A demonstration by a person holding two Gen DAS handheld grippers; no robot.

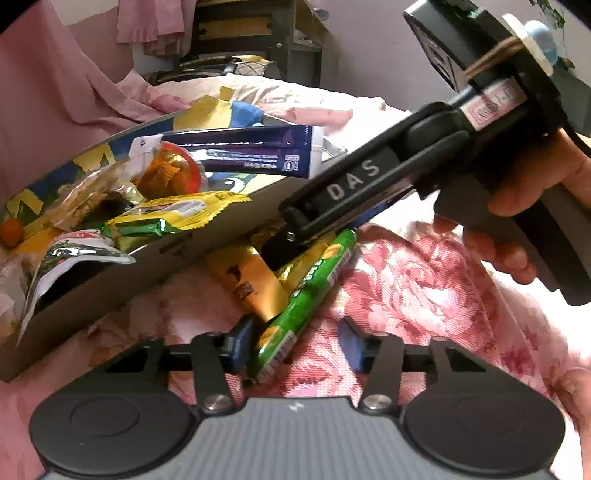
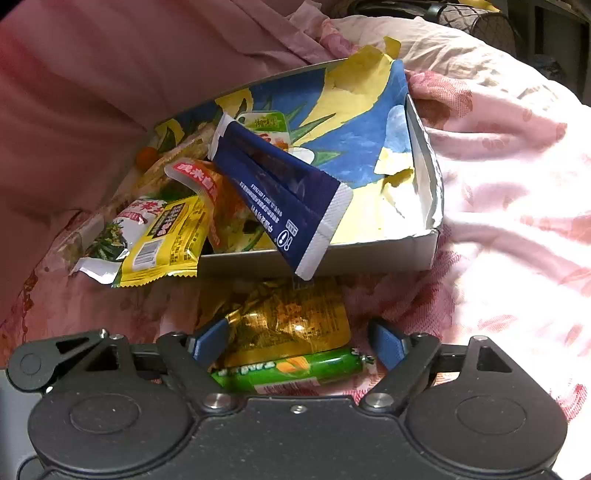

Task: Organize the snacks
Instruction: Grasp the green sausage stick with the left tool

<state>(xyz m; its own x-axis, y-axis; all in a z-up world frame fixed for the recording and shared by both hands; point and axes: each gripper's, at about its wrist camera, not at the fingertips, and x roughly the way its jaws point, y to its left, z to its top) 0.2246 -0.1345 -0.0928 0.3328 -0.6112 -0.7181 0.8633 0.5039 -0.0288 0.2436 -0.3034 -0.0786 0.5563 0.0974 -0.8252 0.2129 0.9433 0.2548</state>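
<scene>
Left gripper [image 1: 293,345] jaws spread around green sausage stick [image 1: 295,314], grip unclear, right gripper [image 2: 297,341] jaws wide over gold packet [image 2: 291,321], its far end hidden under the overhanging navy sachet [image 2: 280,206], snack-filled box [image 2: 424,243] on pink floral bedding [image 2: 498,166], dim shelving [image 1: 255,33] behind.

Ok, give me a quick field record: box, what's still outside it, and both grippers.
box: shallow grey cardboard box with blue-and-yellow lining, on pink floral bedding
in box: dark blue sachet overhanging the near wall, yellow packet, other snacks
outside: green corn sausage stick, gold crinkled packet
left gripper: around the stick, contact unclear
right gripper: open over the gold packet
</scene>
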